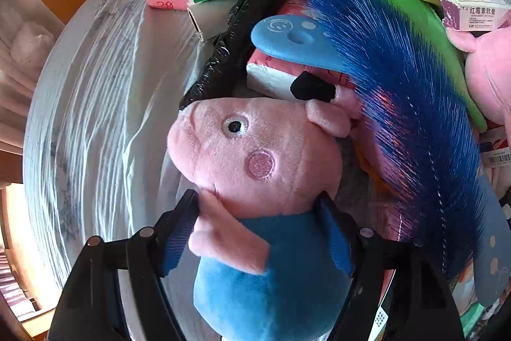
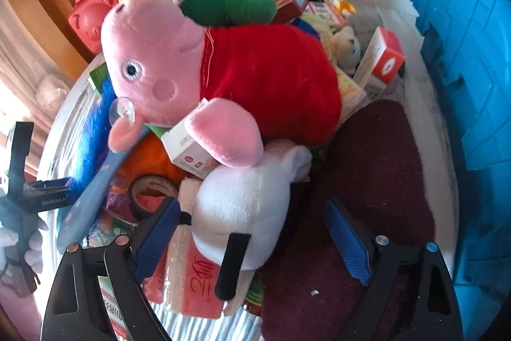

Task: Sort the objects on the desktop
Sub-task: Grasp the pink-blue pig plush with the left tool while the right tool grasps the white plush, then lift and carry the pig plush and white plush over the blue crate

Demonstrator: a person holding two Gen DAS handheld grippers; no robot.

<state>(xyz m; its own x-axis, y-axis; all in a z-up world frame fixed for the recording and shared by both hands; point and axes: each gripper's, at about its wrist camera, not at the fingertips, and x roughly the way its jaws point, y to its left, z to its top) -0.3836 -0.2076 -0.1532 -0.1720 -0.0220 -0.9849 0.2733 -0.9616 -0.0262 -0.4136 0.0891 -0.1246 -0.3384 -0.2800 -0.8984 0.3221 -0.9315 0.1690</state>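
While the left gripper (image 1: 260, 232) clamps its blue pads on the blue-bodied pink pig plush (image 1: 255, 181), that toy sits at the edge of the clutter, beside a blue feather duster (image 1: 399, 79). Spread wide with nothing between its fingers, the right gripper (image 2: 255, 238) hovers over a white plush (image 2: 242, 213) below a red-dressed pig plush (image 2: 223, 69).

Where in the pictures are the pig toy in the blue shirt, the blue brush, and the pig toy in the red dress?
pig toy in the blue shirt (image 1: 255, 146): left wrist view, on its pink head.
blue brush (image 1: 392, 66): left wrist view, on its bristles.
pig toy in the red dress (image 2: 271, 79): right wrist view, on the red dress.
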